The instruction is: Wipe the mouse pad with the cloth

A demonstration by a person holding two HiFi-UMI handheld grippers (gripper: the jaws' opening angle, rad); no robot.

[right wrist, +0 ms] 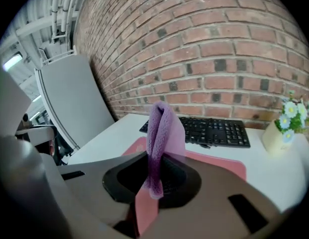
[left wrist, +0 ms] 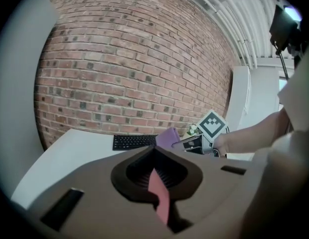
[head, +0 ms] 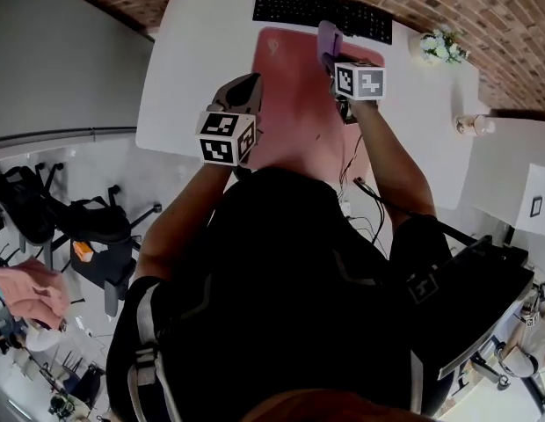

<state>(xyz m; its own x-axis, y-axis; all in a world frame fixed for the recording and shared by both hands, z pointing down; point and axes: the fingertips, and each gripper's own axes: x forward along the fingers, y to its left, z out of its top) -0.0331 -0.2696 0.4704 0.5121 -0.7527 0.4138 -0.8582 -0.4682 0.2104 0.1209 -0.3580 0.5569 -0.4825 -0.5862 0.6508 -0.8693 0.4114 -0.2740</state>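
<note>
The right tongs (right wrist: 153, 180) pinch the purple cloth (right wrist: 162, 133) upright, above the far end of the pink mouse pad (head: 294, 112), near the keyboard (head: 321, 11). The left tongs (left wrist: 157, 178) hover closed and empty. Wiping looks not yet started.

No legible text, brand or number. Left marker cube (head: 227, 136) at 11 o'clock and right marker cube (head: 359, 80) at 1 o'clock carry only black-and-white square patterns. Keyboard (head: 321, 11) legends at 12 o'clock are unreadably small.
</note>
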